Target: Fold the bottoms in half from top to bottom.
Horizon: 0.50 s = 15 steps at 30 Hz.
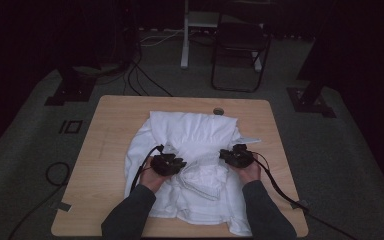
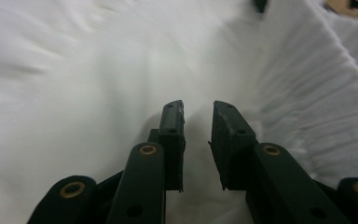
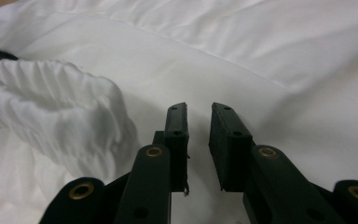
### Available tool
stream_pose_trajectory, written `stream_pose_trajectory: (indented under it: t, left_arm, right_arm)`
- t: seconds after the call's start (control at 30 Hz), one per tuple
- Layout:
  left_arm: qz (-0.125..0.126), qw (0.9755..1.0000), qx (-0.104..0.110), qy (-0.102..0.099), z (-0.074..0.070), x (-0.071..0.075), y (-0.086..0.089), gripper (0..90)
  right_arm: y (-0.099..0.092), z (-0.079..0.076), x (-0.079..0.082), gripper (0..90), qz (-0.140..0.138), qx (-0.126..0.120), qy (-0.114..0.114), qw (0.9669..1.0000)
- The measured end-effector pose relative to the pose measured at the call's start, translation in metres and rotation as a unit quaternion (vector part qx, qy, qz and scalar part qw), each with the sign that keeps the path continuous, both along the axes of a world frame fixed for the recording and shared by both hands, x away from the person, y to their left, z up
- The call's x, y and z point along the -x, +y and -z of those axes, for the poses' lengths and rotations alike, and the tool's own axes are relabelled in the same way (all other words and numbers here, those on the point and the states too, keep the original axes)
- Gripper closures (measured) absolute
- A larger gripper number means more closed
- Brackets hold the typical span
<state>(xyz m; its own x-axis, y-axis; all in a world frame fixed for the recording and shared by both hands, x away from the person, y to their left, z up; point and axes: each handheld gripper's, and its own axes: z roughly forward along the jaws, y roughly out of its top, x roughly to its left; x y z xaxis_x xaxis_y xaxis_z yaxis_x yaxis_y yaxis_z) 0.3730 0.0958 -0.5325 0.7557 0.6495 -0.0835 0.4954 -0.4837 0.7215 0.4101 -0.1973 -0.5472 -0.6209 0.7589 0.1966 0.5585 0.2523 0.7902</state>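
Both grippers parted over a white garment spread on the table

The white cotton garment with a ribbed knit band [image 1: 190, 165] covers the middle of the light wooden table [image 1: 110, 130]. The left gripper [image 1: 172, 164] sits at its 9 o'clock and the right gripper [image 1: 232, 156] at 3 o'clock, each with jaws slightly apart and nothing between them. The cloth looks light, limp and prone to bunching; the thicker ribbed band [image 2: 303, 102] at centre seems the firmest place to pinch.

White garment [image 1: 190, 150] hides the table's [image 1: 110, 150] middle.
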Motion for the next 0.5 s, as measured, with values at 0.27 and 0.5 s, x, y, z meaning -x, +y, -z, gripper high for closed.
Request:
stream_pose_trajectory:
  t: [0.27, 0.5]
  left_arm:
    - [0.024, 0.9997, 0.005, 0.009, 0.006, 0.017, 0.005, 74.2]
    - [0.043, 0.9990, -0.004, 0.008, 0.005, 0.025, -0.001, 73.6]
  right_arm:
    - [0.001, -0.014, 0.044, 75.1, -0.096, -0.022, -0.025, 0.9948]
    - [0.005, -0.030, 0.058, 72.2, -0.088, -0.039, -0.038, 0.9946]
